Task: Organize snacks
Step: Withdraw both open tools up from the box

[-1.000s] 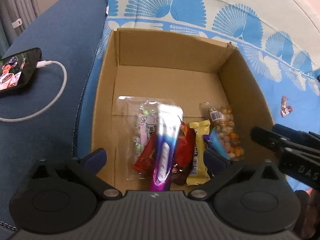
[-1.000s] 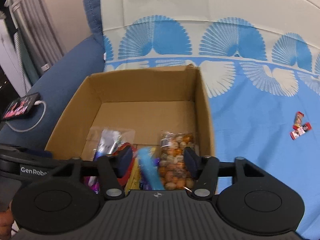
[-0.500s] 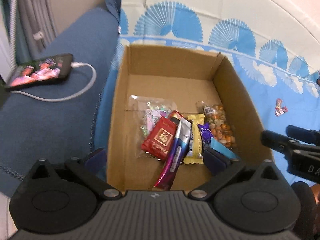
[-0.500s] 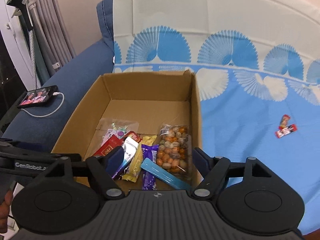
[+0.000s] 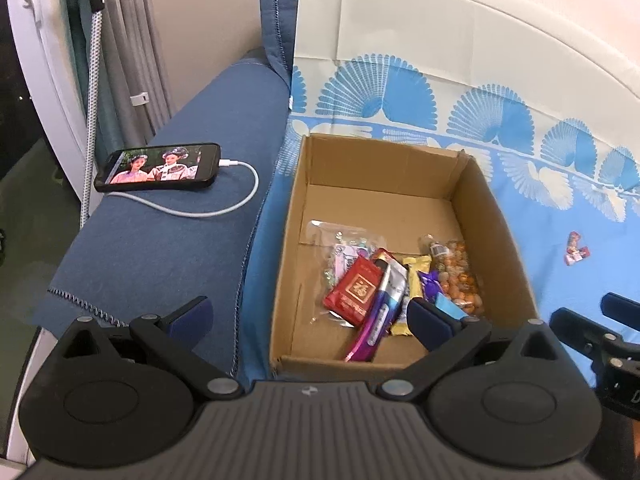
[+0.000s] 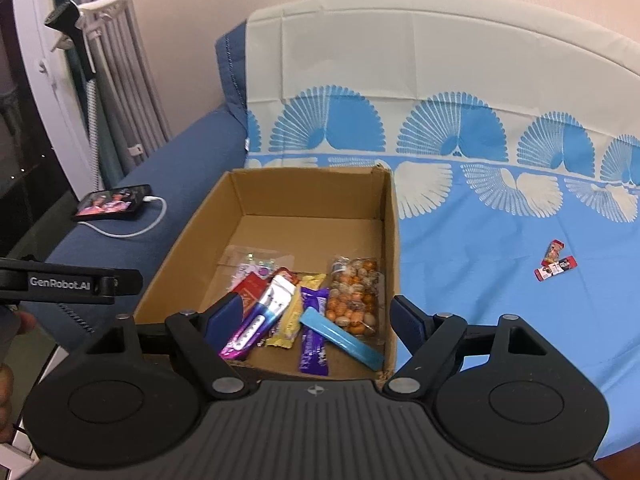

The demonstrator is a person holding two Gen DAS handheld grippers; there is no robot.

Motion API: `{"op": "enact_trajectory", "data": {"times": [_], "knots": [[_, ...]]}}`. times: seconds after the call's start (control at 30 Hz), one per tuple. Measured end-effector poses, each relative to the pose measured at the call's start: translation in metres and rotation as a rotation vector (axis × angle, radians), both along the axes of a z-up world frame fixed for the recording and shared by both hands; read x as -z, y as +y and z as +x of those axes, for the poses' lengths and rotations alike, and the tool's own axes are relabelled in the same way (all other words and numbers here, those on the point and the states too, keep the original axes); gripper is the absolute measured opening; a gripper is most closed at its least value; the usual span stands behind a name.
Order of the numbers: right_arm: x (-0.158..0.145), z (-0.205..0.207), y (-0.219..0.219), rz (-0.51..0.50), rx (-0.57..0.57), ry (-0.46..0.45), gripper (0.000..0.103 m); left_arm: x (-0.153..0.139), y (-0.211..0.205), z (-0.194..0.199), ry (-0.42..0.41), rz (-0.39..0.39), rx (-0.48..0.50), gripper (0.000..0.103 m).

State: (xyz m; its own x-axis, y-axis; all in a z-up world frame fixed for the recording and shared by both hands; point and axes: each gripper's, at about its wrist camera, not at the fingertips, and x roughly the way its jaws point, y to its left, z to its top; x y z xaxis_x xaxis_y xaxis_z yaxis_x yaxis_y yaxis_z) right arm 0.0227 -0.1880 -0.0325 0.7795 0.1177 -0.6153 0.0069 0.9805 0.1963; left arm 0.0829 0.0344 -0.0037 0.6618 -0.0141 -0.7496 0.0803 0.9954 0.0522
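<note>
Both claws hang spread wide with nothing between their fingers, held above the near end of an open cardboard box [image 6: 390,240] that sits on a blue cloth [image 6: 480,248] printed with fan shapes. Directly ahead of the right claw [image 6: 316,316], the snacks lie bunched on the near half of the box floor: a bag of orange and tan nuts [image 6: 352,294] closest to its right finger, a flat light-blue stick [image 6: 342,338] slanting toward the box's near right corner, a purple bar [image 6: 314,334] beside it, a yellow wrapper [image 6: 294,316], a silver and purple packet [image 6: 260,320] angled toward its left finger, a red packet [image 6: 250,294] partly behind that finger, and a clear bag of small sweets [image 6: 256,266] farther in. From the left claw [image 5: 308,314], the same heap lies ahead and right, the red packet [image 5: 356,290] on top of the clear bag, the silver and purple packet [image 5: 380,312] reaching to the box's near wall [image 5: 336,356], and the claw's right finger overlapping the light-blue stick. Two small red wrapped pieces [image 6: 556,262] lie on the cloth well ahead and right of the right claw, apart from the box. Ahead and left of the left claw, a phone [image 5: 158,167] with a lit screen and a white cable [image 5: 236,200] rests on the dark blue sofa arm [image 5: 160,248].
</note>
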Motion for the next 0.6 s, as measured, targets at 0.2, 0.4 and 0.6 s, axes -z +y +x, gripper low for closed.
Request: {"op": "enact_trajectory", "data": {"times": [0.2,0.4,0.6], "knots": [[-0.014,-0.017,0.004,-0.001,-0.019,-0.051,0.084,-0.012,-0.003,-0.017,-0.008,-0.025,0.030,0.103],[-0.022,-0.033,-0.001,0.009,-0.002,-0.085,0.086,-0.018,-0.014,-0.036,-0.031,-0.003,0.056,0.103],[-0.021,-0.044,-0.011,0.039,0.026,-0.093,0.086,-0.018,-0.024,-0.042,0.007,-0.018,0.104,0.103]]}}
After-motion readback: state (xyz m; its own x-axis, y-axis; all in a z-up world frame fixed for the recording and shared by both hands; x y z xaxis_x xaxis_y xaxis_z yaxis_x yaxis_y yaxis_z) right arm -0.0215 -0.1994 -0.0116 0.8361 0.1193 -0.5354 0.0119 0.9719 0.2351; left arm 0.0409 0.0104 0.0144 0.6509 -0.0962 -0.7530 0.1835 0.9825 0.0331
